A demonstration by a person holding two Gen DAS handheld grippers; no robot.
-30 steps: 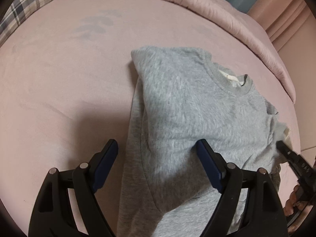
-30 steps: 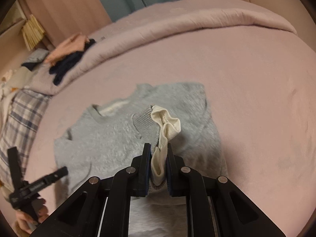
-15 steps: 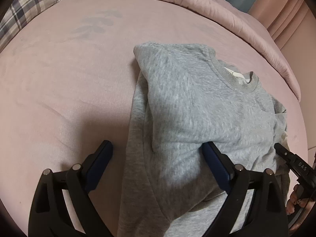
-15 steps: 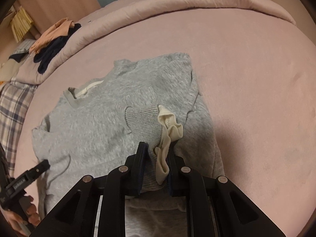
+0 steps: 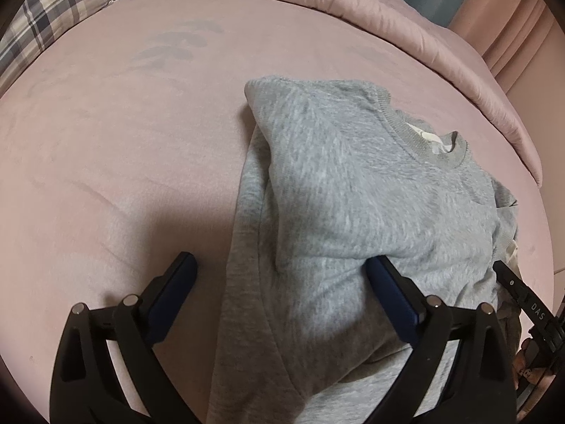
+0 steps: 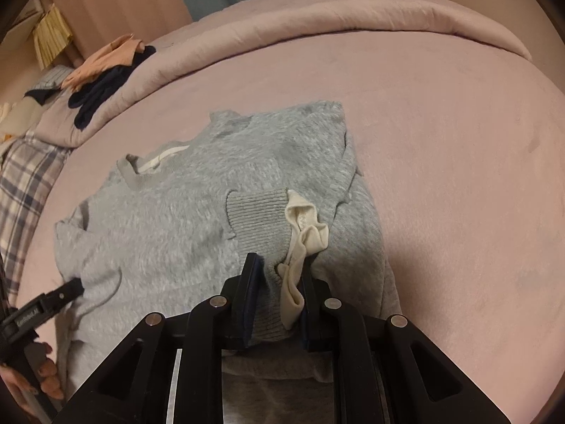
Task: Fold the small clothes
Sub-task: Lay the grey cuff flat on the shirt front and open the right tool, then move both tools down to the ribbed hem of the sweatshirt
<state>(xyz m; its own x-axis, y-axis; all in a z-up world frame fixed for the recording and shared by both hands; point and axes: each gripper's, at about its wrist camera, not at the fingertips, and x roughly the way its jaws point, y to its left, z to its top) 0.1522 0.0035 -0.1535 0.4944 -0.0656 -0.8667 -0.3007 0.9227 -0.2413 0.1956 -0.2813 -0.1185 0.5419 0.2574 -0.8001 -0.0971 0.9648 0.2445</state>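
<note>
A small grey sweatshirt (image 5: pixel 360 212) lies on the pink bed sheet (image 5: pixel 123 141), collar toward the far right, its left sleeve folded over the body. It also shows in the right wrist view (image 6: pixel 183 219). My left gripper (image 5: pixel 282 268) is open, its fingers straddling the folded left edge just above the cloth. My right gripper (image 6: pixel 279 268) has its jaws parted a little around the ribbed sleeve cuff (image 6: pixel 261 208), whose cream lining (image 6: pixel 303 236) shows; the cuff rests on the sweatshirt's body. The right gripper also appears in the left wrist view (image 5: pixel 522 296).
A rolled pink duvet (image 6: pixel 317 28) borders the far side of the bed. Dark and peach clothes (image 6: pixel 102 70) lie piled on it at the left. A plaid pillow (image 5: pixel 53 14) sits at the far left corner.
My right gripper has lowered the sleeve cuff onto the sweatshirt's body and its jaws have widened from a tight clamp. My left gripper has stayed open and drawn back slightly.
</note>
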